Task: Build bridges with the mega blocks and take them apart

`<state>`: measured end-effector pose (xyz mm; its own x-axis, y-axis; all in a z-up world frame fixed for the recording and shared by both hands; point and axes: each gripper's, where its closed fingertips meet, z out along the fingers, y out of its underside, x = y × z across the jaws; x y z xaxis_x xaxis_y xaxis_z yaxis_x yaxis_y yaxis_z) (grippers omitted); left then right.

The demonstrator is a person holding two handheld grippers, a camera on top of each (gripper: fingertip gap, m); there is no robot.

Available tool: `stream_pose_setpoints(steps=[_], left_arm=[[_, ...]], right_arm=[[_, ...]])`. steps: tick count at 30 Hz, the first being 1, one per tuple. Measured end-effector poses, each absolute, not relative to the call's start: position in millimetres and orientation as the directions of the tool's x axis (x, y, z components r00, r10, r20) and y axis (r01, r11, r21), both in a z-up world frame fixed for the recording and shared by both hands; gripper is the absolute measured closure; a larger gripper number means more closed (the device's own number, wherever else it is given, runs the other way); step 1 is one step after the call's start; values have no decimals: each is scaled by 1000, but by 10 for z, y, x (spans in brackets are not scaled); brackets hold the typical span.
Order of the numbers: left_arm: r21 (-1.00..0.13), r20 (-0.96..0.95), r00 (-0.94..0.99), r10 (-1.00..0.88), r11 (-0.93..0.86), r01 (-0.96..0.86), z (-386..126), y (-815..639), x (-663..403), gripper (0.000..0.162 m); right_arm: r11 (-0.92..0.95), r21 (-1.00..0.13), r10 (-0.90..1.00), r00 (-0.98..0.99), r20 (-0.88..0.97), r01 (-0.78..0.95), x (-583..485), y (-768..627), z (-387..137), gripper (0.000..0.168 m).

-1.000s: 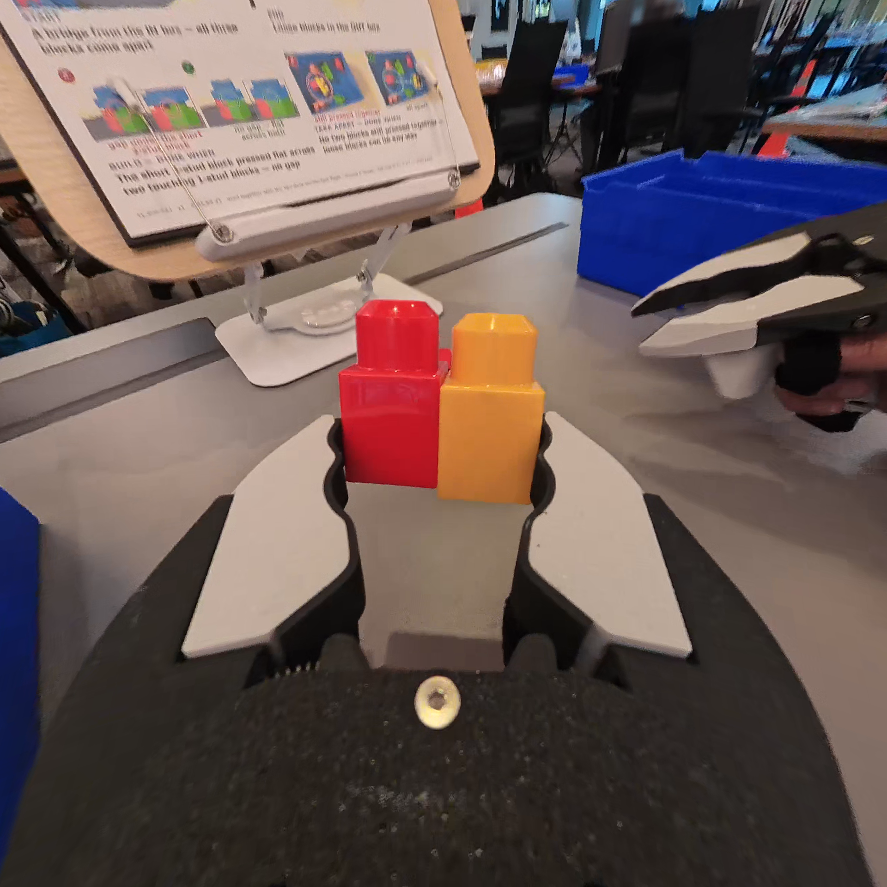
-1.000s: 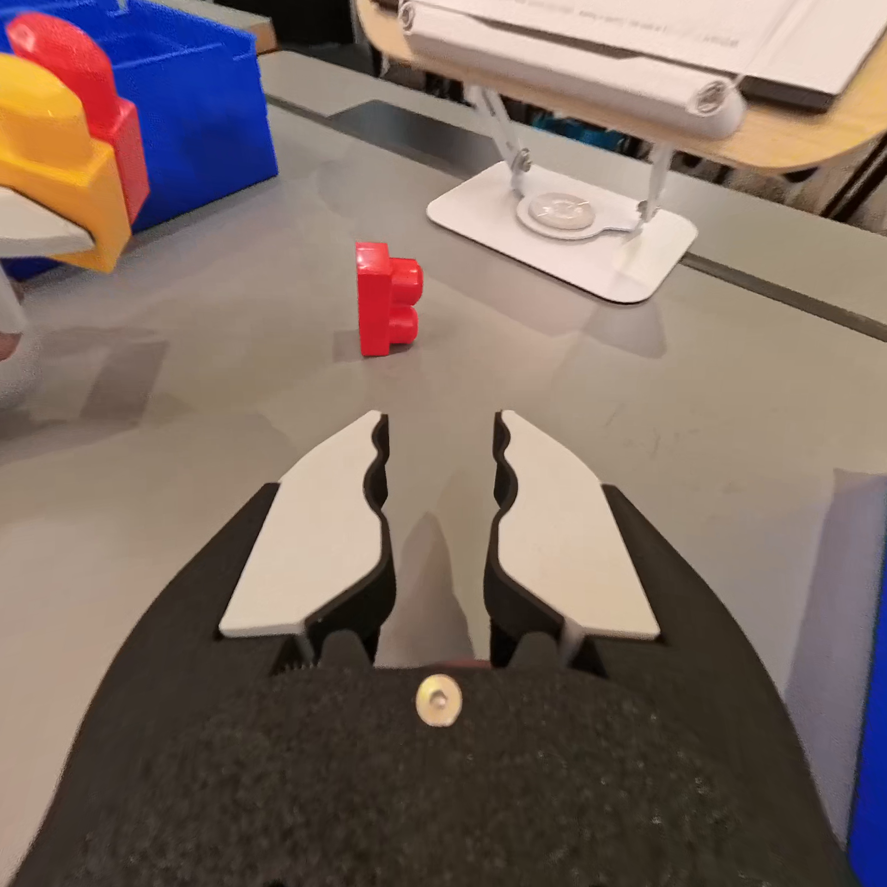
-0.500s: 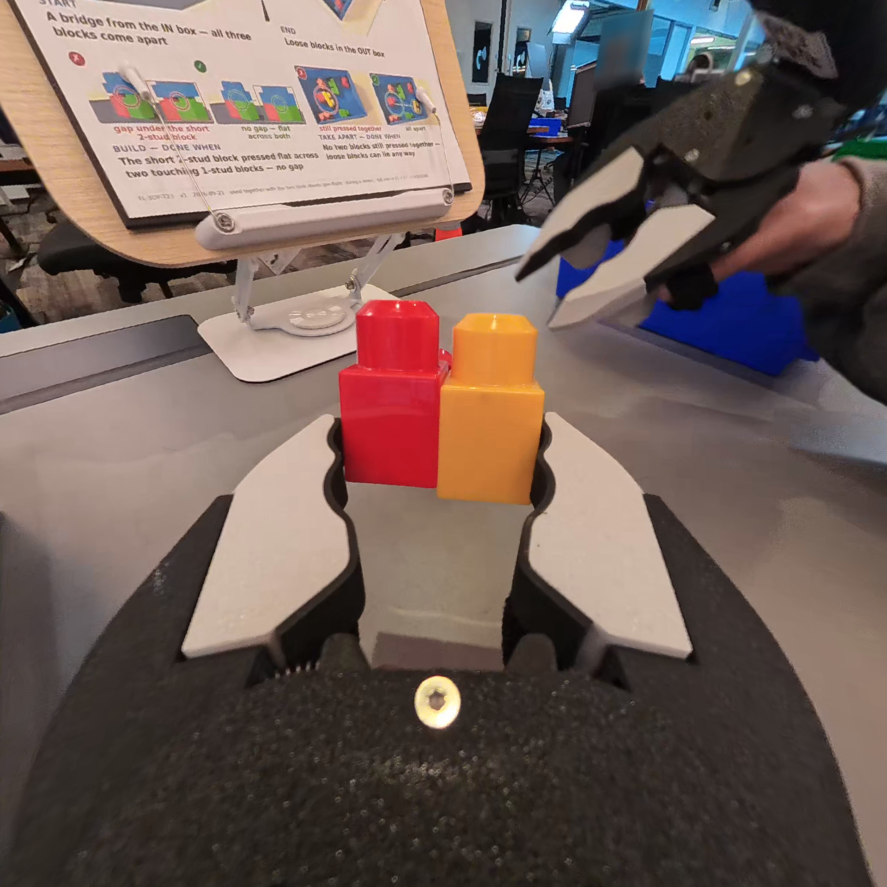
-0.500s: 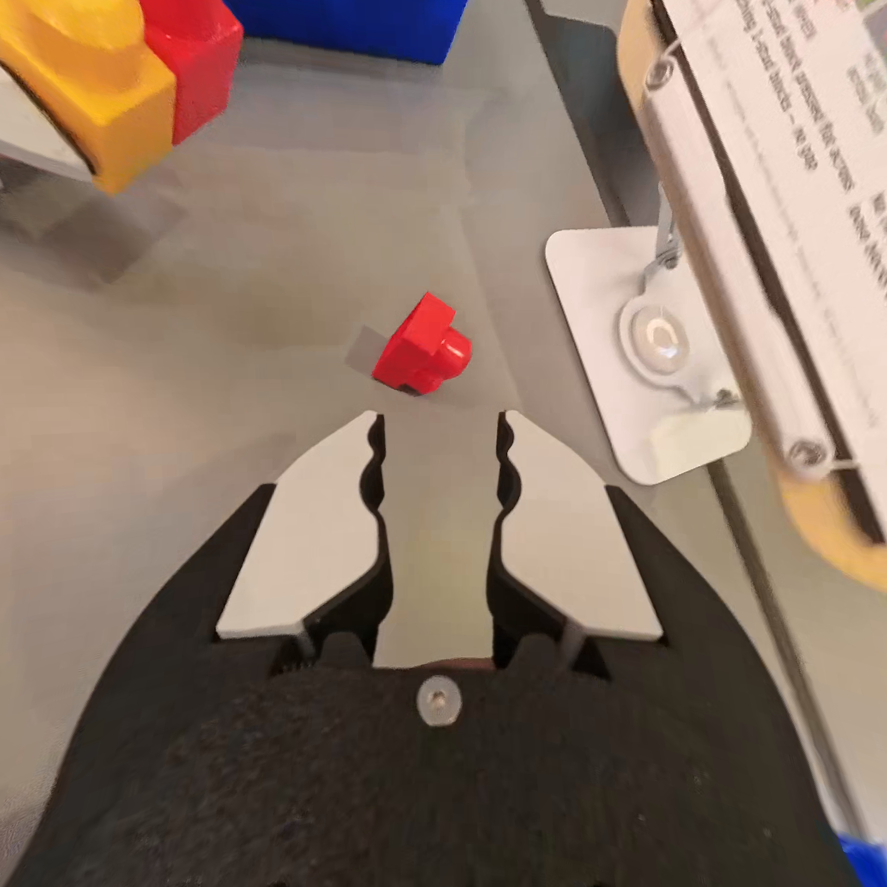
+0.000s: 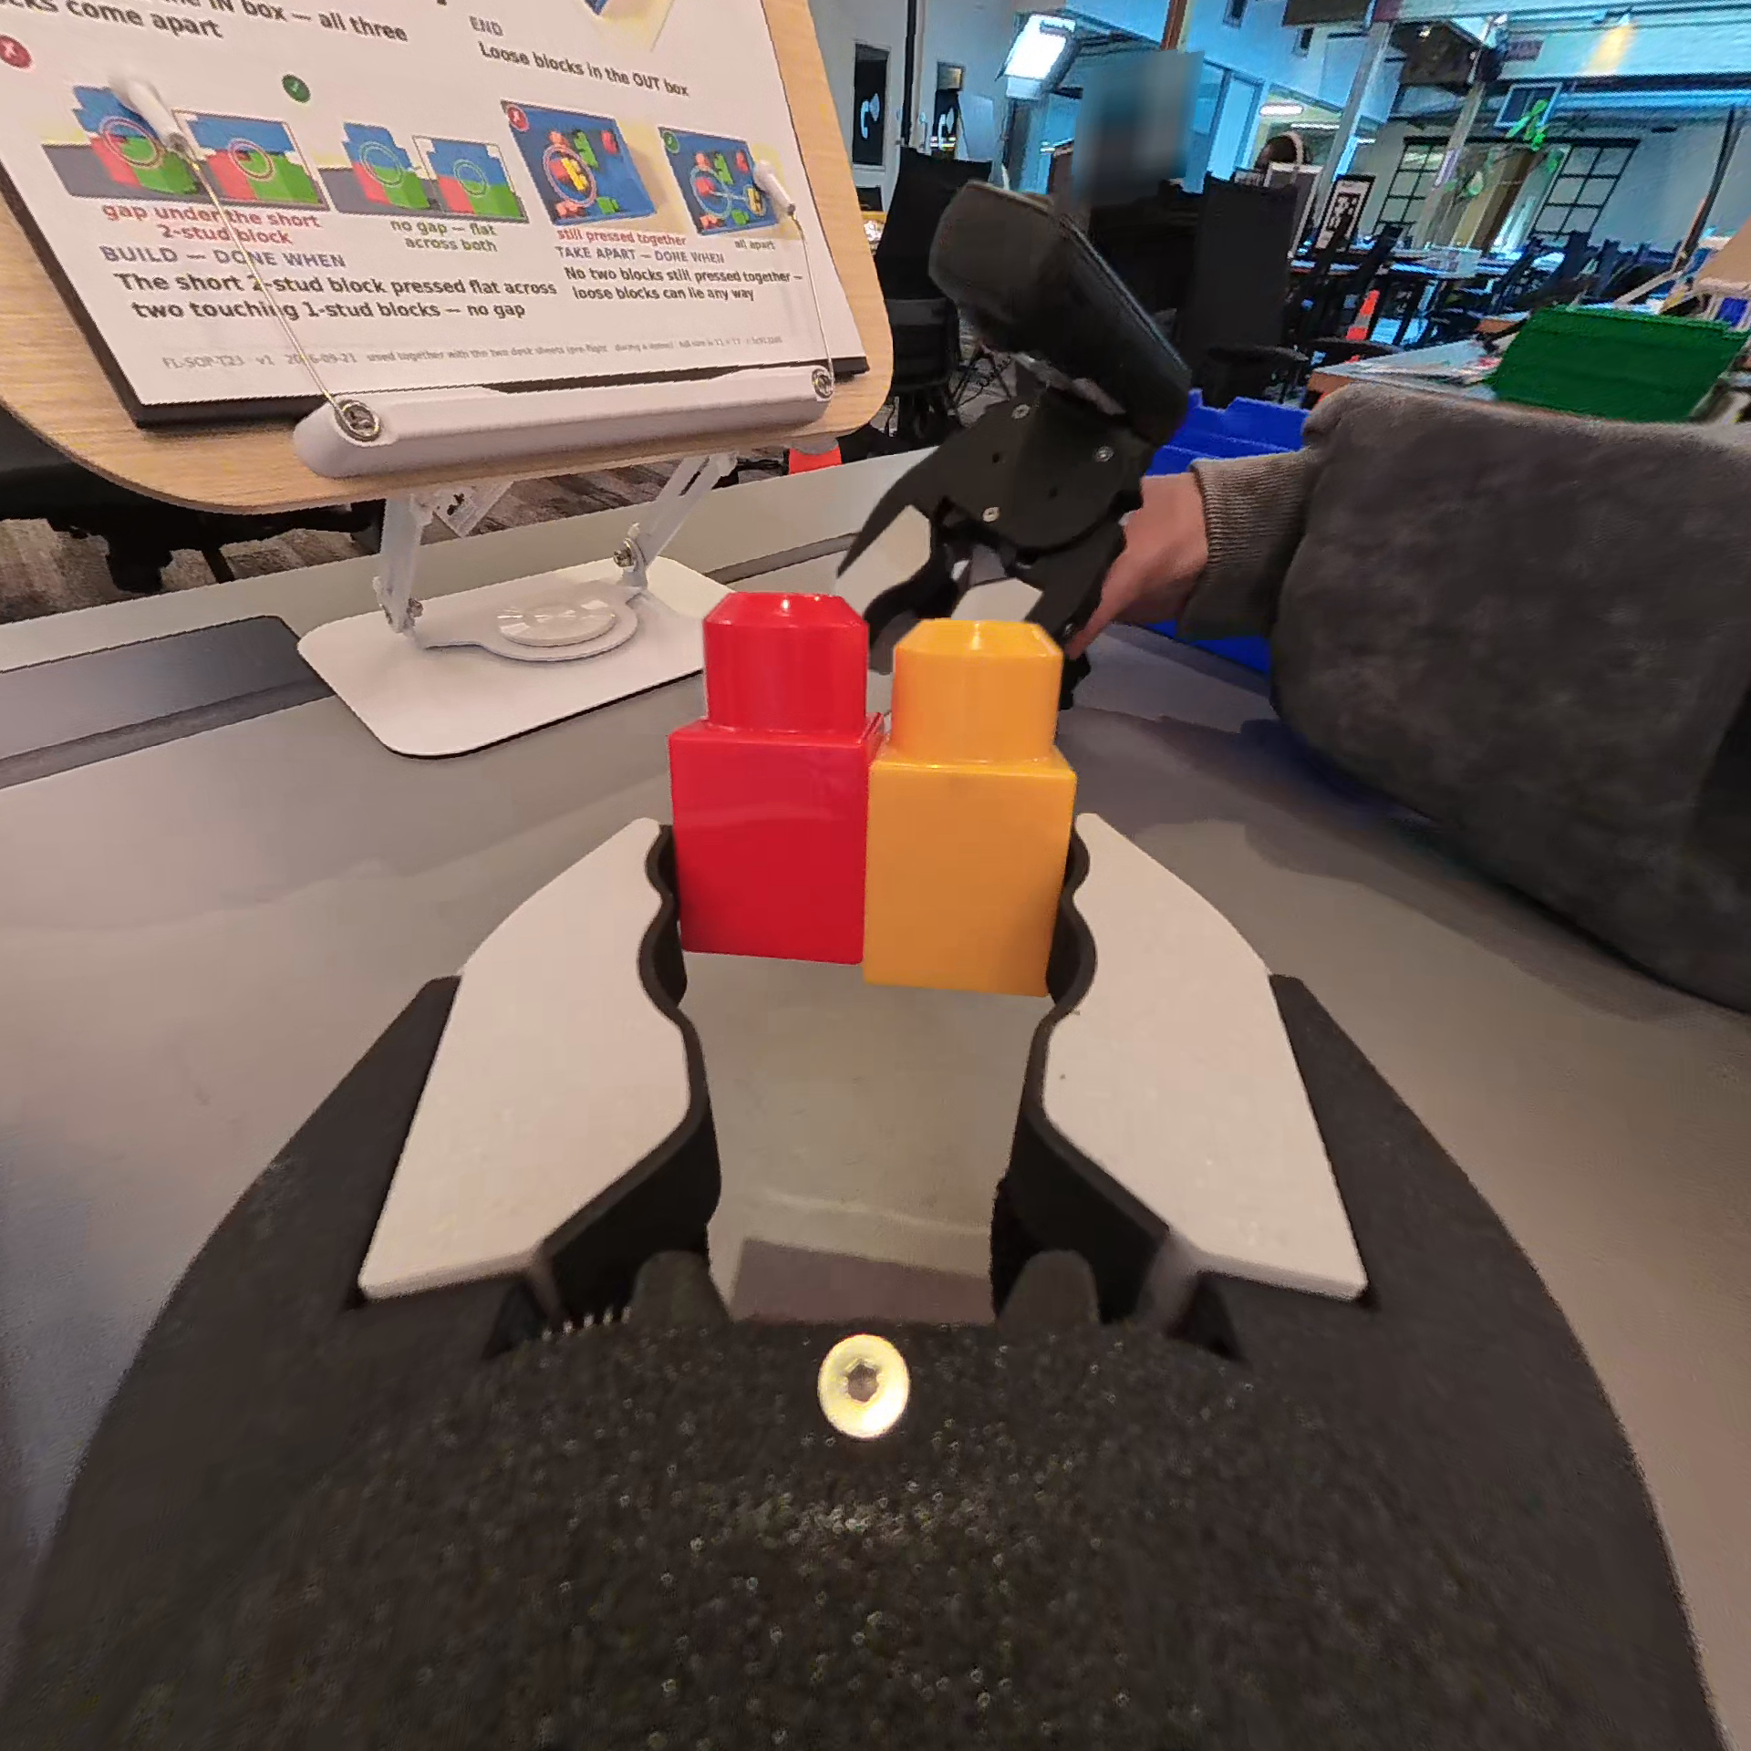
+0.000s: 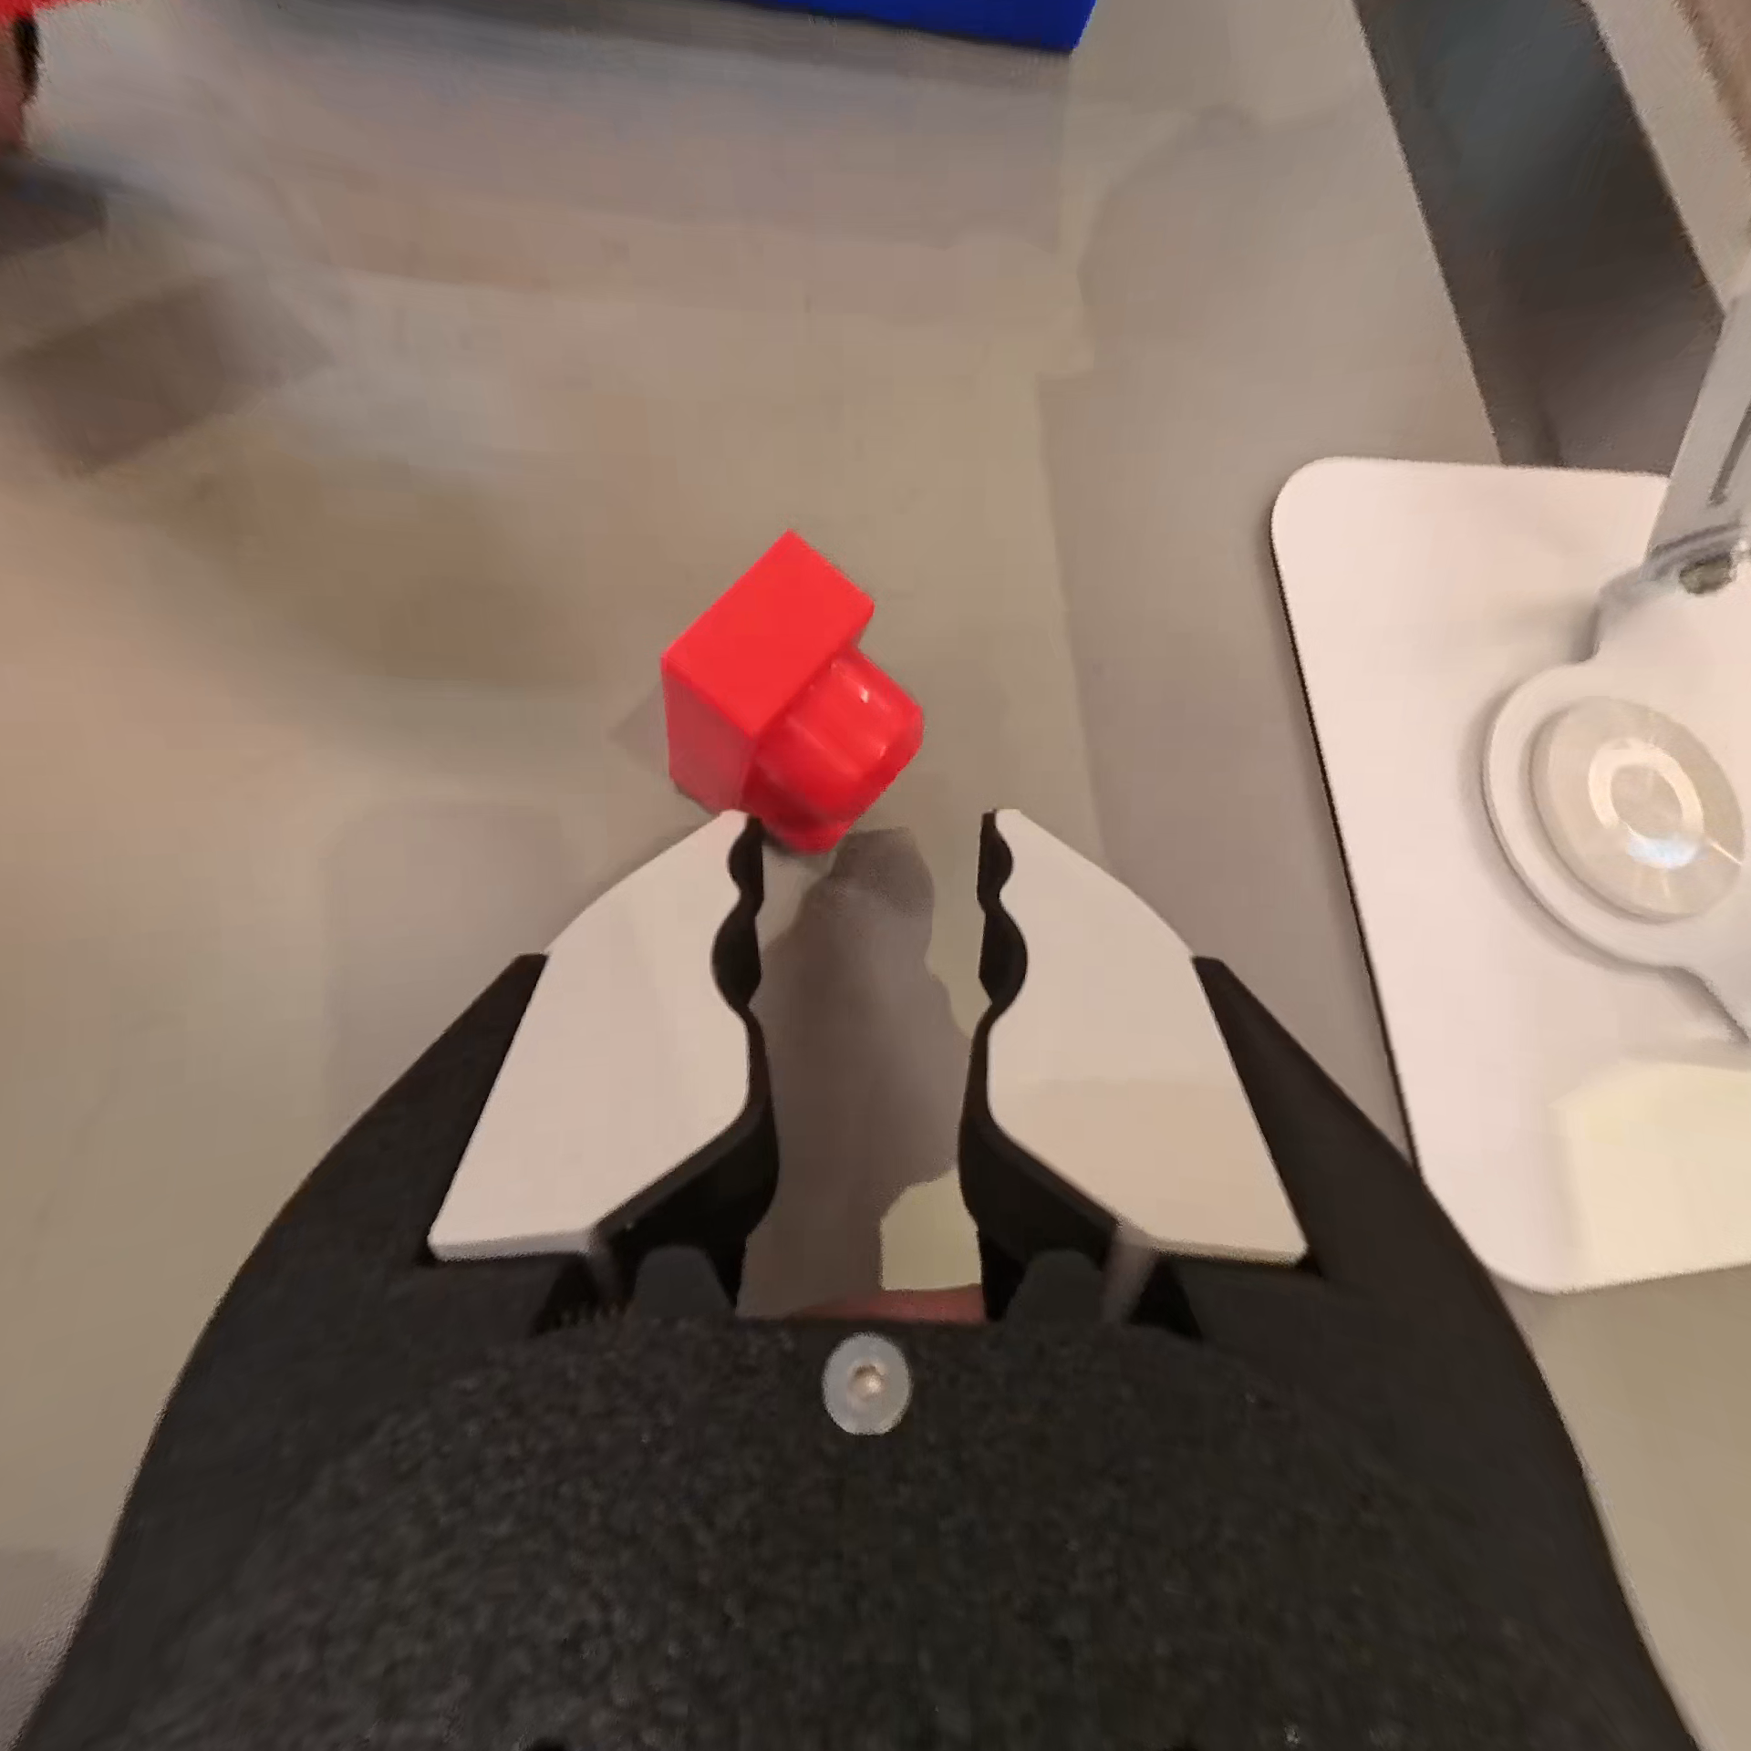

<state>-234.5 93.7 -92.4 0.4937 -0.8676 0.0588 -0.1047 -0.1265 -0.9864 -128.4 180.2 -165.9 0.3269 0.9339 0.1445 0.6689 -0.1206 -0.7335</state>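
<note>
While the smooth plastic red one-stud block [image 5: 769, 834] and yellow one-stud block [image 5: 966, 853] sit clamped side by side in the left gripper [image 5: 867, 900] above the grey table [image 5: 284, 900], the right gripper [image 6: 864, 824], fingers parted and empty, hovers beside a tipped red two-stud block [image 6: 758, 682]; bare tabletop surrounds it; a printed instruction sheet [image 5: 398, 189] stands on a white stand base [image 6: 1421, 758].

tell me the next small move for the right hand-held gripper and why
Probably ease the right hand-held gripper forward and slightly left so its open jaws straddle the loose red block, then close. The block lies on its side on the table just past the left fingertip, off-centre to the gap, while the left hand-held gripper holds the red and yellow blocks side by side.
</note>
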Motion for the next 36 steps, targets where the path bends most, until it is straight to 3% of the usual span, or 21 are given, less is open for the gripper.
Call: stream_pose_setpoints(steps=[6,10,15,20,24,27,28,32,36], left_arm=[[-986,75,476,-876,-136,-96,-901,940,-2366,87],[-986,68,490,-869,-134,-101,-900,979,-2462,87],[-983,105,500,-860,-166,-80,-909,1024,-2545,87],[-983,88,489,-868,-156,-100,-937,972,-2501,87],[-981,79,486,-870,-155,-118,-968,974,-2466,87],[-979,61,500,-864,-149,-138,-994,1018,-2471,87],[-977,53,511,-858,-149,-149,-1011,1046,-2480,87],[-960,-52,574,-817,-117,-253,-1117,1183,-2550,87],[-914,-275,546,-791,38,-405,-1111,1202,-2503,87]], right_arm=[[-107,-814,973,230,33,570,-1614,1723,-1539,120],[-75,-803,983,181,41,591,-1847,1638,-1597,121],[-118,-787,959,275,68,605,-1849,1715,-1701,121],[-97,-844,935,338,103,527,-1685,1607,-1575,117],[-175,-837,938,346,18,518,-1630,1654,-1624,117],[-219,-799,944,328,-28,561,-1685,1688,-1727,122],[-223,-789,948,316,-39,572,-1704,1688,-1747,135],[-306,-792,936,320,-149,527,-1703,1628,-1591,137],[-396,-752,917,278,-288,528,-1577,1295,-1079,137]])
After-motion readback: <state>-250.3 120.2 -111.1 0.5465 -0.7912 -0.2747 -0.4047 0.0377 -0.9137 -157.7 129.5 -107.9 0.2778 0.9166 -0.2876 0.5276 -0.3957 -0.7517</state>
